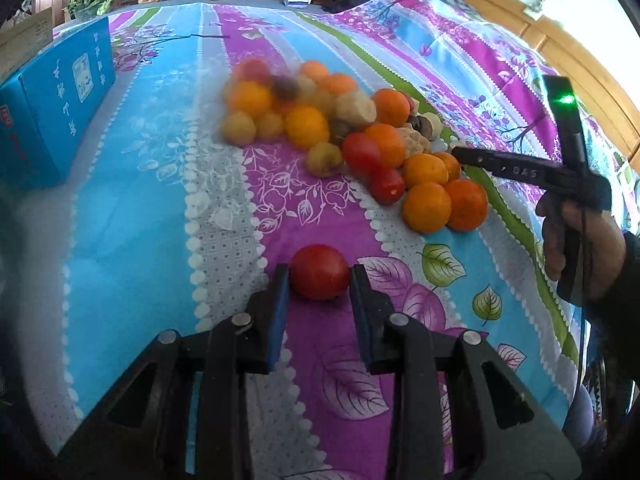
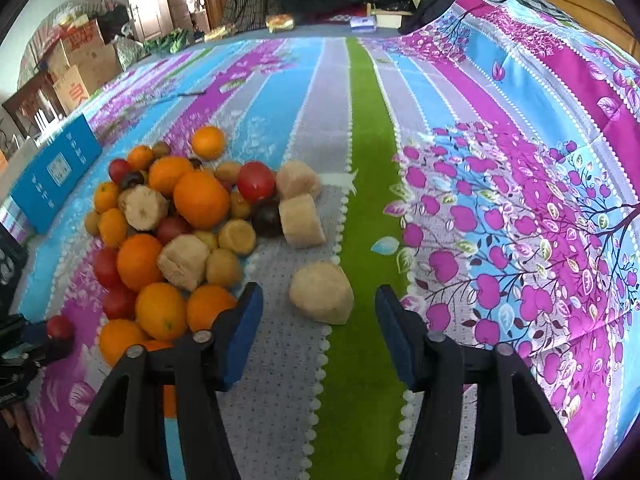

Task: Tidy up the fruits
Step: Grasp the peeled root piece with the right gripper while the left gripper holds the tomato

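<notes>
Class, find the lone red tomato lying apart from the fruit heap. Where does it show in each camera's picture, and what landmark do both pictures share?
Left wrist view: the tomato lies low in the centre, between the fingers of the open left tool, on the purple stripe.
Right wrist view: the tomato sits small at the far left edge, below the fruit heap.
Shared landmark: the blue box.

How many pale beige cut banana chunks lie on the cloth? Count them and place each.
5 chunks in the right wrist view: one alone nearest the camera, two at the fruit pile's right edge, two inside it. Others may be hidden.
</notes>
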The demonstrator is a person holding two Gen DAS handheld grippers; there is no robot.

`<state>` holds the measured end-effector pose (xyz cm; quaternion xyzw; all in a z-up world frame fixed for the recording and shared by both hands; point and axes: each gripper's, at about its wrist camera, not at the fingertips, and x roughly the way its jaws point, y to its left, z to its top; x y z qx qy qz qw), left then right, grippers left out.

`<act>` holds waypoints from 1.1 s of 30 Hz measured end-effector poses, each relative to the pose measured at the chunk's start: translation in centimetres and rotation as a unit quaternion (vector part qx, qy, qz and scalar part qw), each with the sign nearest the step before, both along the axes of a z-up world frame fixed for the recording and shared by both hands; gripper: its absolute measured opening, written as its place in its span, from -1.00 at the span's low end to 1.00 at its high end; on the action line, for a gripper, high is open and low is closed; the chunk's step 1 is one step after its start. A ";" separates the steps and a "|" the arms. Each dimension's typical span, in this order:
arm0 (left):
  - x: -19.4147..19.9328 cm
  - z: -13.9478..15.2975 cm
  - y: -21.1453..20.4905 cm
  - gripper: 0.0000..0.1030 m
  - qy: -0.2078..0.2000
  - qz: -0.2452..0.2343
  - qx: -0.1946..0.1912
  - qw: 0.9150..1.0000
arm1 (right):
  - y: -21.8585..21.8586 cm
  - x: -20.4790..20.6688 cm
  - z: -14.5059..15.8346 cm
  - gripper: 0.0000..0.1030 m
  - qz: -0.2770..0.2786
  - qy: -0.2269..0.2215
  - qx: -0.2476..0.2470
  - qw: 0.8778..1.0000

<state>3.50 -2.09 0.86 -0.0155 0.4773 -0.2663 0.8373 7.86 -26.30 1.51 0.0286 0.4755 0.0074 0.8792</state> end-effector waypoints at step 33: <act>-1.7 5.4 2.5 -0.43 -0.036 0.032 -0.005 0.999 | -0.7 -6.2 4.6 0.04 -0.018 -0.060 0.027 0.998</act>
